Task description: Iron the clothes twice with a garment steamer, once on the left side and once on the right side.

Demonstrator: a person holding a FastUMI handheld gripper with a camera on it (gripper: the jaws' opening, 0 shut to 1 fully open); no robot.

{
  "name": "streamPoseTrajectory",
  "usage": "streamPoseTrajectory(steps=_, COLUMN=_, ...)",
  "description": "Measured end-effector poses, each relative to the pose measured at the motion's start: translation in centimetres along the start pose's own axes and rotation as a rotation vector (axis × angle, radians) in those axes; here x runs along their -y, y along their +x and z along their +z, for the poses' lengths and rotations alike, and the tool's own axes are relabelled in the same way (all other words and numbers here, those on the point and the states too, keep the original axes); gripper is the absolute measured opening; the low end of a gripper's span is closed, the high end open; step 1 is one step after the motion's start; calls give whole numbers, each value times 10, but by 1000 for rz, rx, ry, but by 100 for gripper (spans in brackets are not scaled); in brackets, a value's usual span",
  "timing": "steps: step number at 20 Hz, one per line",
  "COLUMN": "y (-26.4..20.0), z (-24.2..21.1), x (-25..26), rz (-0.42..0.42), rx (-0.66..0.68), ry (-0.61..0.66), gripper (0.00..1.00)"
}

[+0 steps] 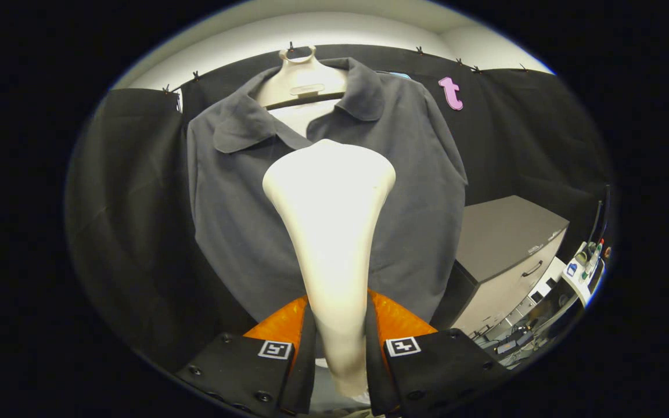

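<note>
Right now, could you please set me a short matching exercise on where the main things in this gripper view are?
Things:
1. garment steamer
2. grey shirt
3. hanger
4. cabinet

Places:
A. standing beside the shirt, by the booth wall
B. gripped between the two fingers, head up towards the shirt
C. inside the collar, at the top
D. hanging beyond the steamer head

Pairs: 1-B, 2-D, 3-C, 4-A
</note>
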State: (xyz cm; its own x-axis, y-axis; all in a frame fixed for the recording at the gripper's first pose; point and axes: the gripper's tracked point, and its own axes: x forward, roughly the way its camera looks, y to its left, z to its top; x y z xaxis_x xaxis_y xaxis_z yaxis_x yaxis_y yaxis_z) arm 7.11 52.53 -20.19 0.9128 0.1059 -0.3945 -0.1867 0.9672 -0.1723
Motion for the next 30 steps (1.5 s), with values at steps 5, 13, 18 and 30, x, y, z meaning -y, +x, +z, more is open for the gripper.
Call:
streamPoseTrajectory(steps=5, y=15, z=17, x=-30, rz=39, rx=24, ry=1, gripper=45)
streamPoseTrajectory(steps=13, y=46, z=14, x=-58, rz=68, rx=-3, ry=-28, gripper=45)
streamPoseTrajectory(steps=18, y=63, z=-5, x=-72, rz=86, rx=-55, ry=-52, gripper=45)
streamPoseTrajectory(steps=30, y=78, z=-57, x=-60, rz=70, rx=-170, ry=-37, gripper=45)
